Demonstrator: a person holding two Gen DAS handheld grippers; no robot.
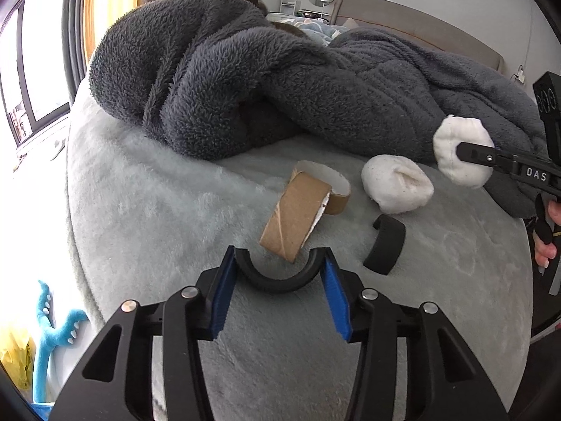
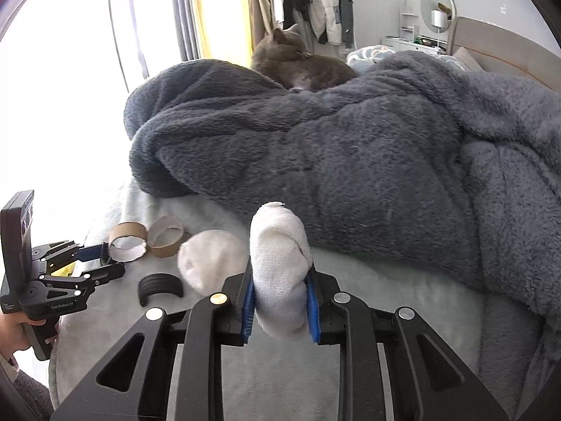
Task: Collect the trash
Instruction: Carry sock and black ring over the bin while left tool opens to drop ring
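Note:
On the pale bed cover lie two cardboard rolls point(image 1: 294, 215), a white sock ball point(image 1: 396, 184) and a black curved piece point(image 1: 385, 245). My left gripper point(image 1: 277, 273) is shut on another black curved piece point(image 1: 277, 279), its ends between the blue pads. My right gripper point(image 2: 280, 301) is shut on a second white sock ball point(image 2: 280, 256) and holds it above the bed; it shows in the left wrist view point(image 1: 459, 151). In the right wrist view I see the rolls point(image 2: 147, 238), the lying sock ball point(image 2: 207, 263), the loose black piece point(image 2: 159, 287) and the left gripper point(image 2: 101, 263).
A heaped dark grey fleece blanket point(image 1: 263, 80) covers the far bed. A grey cat point(image 2: 298, 65) lies behind it. The bed's left edge drops off by a window point(image 1: 38, 63). A blue plush toy point(image 1: 52, 333) is on the floor. Clothes point(image 2: 312, 3) hang at the back.

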